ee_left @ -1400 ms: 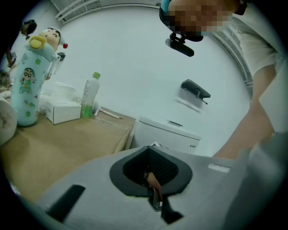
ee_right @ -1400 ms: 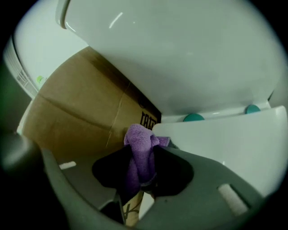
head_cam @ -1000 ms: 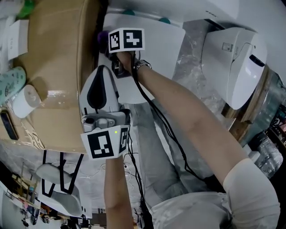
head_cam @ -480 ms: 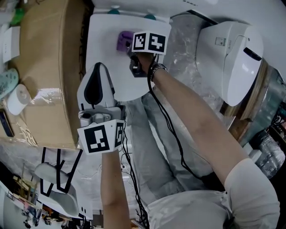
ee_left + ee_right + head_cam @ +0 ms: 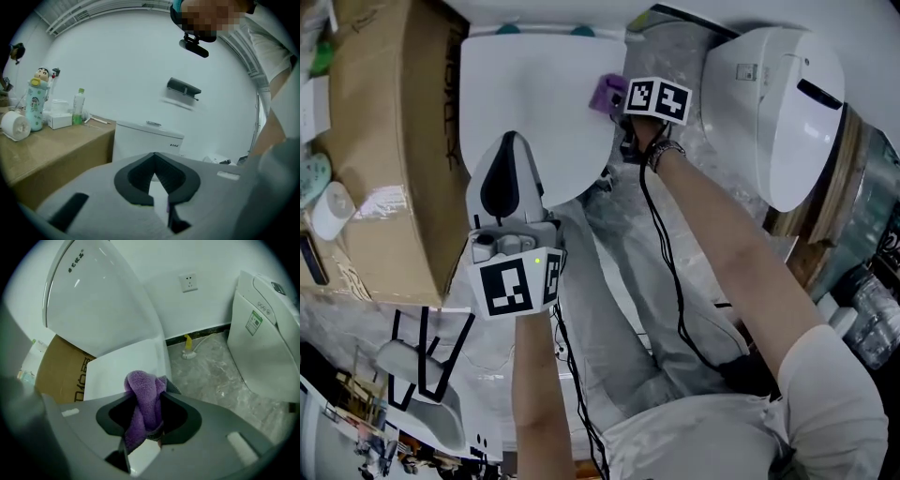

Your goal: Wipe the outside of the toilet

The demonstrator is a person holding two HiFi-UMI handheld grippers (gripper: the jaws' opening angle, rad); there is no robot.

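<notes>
**Purple cloth at the toilet's side, pinched in the right gripper**

The right gripper [image 5: 145, 427] is clamped on a bunched fold of the cloth [image 5: 143, 397], which sits at the edge of the toilet [image 5: 534, 112] lid, on the side away from the box [image 5: 384, 141]; whether it touches I cannot tell. The left gripper [image 5: 157, 187] hangs over the toilet's front with jaws together and nothing in them. The cloth looks plush, light and limp, so it is best gripped at the fold with a tuft ahead of the jaws. The glossy toilet is likely hard and slick.
</notes>
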